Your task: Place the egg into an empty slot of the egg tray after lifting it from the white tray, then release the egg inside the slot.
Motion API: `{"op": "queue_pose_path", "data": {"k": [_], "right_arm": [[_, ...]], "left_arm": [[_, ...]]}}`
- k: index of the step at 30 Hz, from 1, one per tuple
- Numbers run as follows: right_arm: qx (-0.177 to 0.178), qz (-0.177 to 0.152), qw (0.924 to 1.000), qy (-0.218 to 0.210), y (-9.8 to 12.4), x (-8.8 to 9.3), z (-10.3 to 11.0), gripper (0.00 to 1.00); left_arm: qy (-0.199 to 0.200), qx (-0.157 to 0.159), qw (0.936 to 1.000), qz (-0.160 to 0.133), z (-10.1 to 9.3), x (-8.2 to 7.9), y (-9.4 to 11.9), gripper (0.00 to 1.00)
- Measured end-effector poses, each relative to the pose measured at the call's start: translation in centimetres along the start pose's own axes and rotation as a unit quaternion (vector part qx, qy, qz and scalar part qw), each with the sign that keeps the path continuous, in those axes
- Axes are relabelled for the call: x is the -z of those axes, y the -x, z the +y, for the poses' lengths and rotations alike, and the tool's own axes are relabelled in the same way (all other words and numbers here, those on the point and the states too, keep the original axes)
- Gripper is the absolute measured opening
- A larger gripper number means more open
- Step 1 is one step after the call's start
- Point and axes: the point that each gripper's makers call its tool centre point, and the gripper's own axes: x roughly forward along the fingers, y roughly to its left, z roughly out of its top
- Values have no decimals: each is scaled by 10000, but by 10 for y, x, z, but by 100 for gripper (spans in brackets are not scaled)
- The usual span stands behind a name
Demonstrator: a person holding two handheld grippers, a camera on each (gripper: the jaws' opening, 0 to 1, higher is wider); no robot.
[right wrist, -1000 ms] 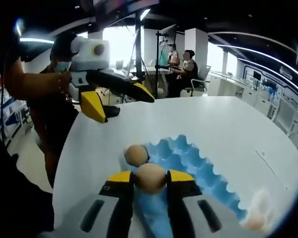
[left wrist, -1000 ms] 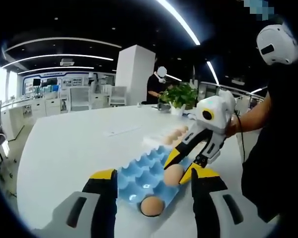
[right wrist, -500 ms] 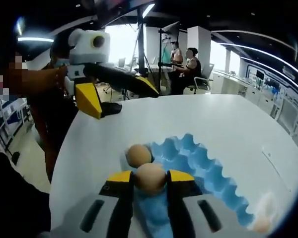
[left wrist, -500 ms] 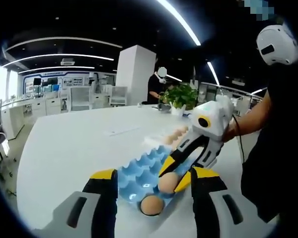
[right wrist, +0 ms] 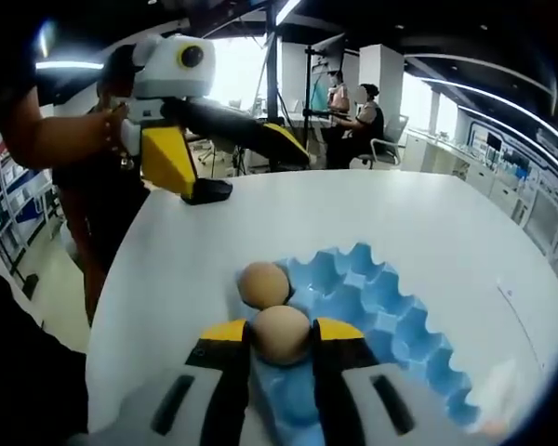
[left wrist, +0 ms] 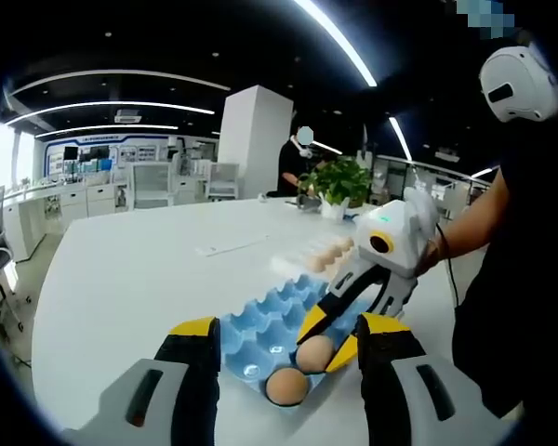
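My right gripper point(right wrist: 281, 327) is shut on a brown egg point(right wrist: 281, 334) and holds it low over the near end of the blue egg tray point(right wrist: 381, 302). A second egg point(right wrist: 263, 283) sits in a corner slot just beyond it. In the left gripper view the right gripper point(left wrist: 327, 342) reaches in from the right, and its egg point(left wrist: 314, 354) is down in a slot of the tray point(left wrist: 260, 327), beside the seated egg point(left wrist: 285, 386). My left gripper point(left wrist: 288, 327) stands open over the tray with nothing between its jaws. It also shows as the left gripper point(right wrist: 256, 172) above the table.
The white tray point(left wrist: 298, 263) with several eggs point(left wrist: 330, 251) lies farther back on the white table point(left wrist: 139, 279). A potted plant point(left wrist: 339, 179) stands behind it. A person's arm point(left wrist: 470, 223) holds the right gripper. People sit at the far side of the room point(right wrist: 353, 116).
My right gripper has come down and toward the seated egg, bringing its egg from above the tray into a slot. The left gripper has barely moved and stays open.
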Motion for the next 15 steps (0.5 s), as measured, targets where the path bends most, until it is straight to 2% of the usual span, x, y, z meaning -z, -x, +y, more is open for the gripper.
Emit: {"op": "queue_pose_path", "data": {"k": [15], "right_arm": [[17,-30,9995,323,-1,2,-1,26]], "left_arm": [[11,-20,10000,27,0,1,1,59]]}}
